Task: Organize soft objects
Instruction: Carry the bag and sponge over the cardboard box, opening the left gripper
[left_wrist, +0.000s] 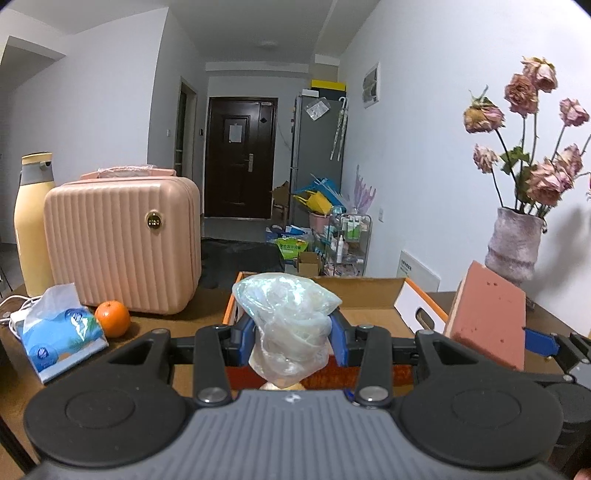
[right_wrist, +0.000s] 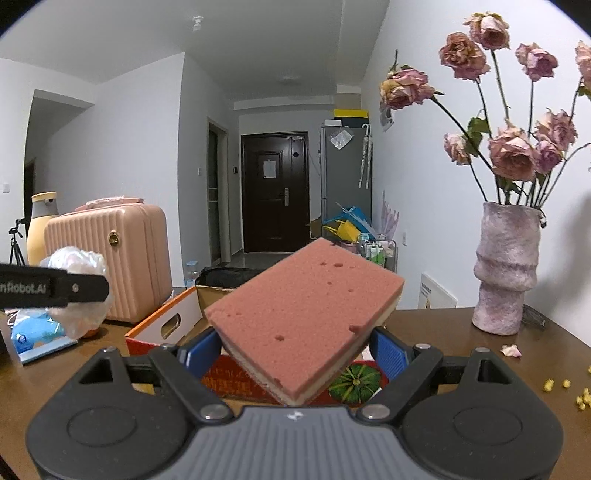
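My left gripper (left_wrist: 291, 341) is shut on a crumpled clear plastic bag (left_wrist: 286, 317), which bulges above its blue pads and hangs just before an open cardboard box (left_wrist: 373, 288). In the right wrist view the same bag (right_wrist: 79, 291) shows at the left behind the left gripper's black finger. My right gripper (right_wrist: 295, 347) is shut on a pink sponge (right_wrist: 306, 314) with a pale underside, held tilted over the near edge of the box (right_wrist: 166, 325). That sponge (left_wrist: 487, 319) also appears at the right of the left wrist view.
On the brown table stand a pink ribbed case (left_wrist: 123, 240), a yellow bottle (left_wrist: 31, 225), an orange (left_wrist: 112, 318), a blue tissue pack (left_wrist: 59, 336) and a vase of dried roses (right_wrist: 506, 269). Yellow crumbs (right_wrist: 565, 389) lie at the right. A hallway with a dark door lies beyond.
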